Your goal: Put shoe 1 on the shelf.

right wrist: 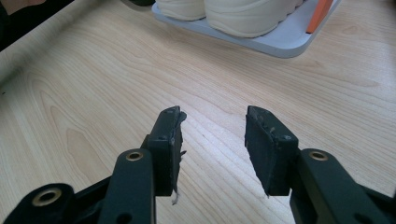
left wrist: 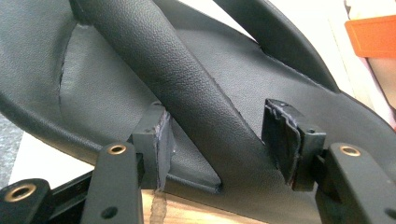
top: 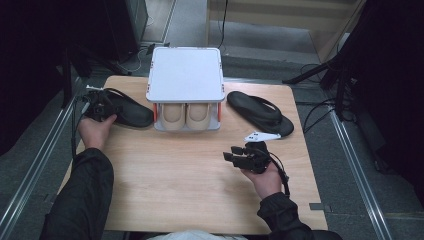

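under rack [top: 185, 75]: 2 cream shoes [top: 186, 116]; both hand-held grippers apart, left [left wrist: 219, 140] straddling sandal strap [left wrist: 187, 79].

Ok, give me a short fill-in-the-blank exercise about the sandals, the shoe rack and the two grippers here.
1. The left gripper has its open jaws either side of the ____ of the left black sandal.
2. The cream shoes sit on the rack's ____ shelf.
3. The right gripper hovers with jaws ____ over bare wood.
4. The right black sandal lies on the ____.

Missing words: strap; lower; open; table
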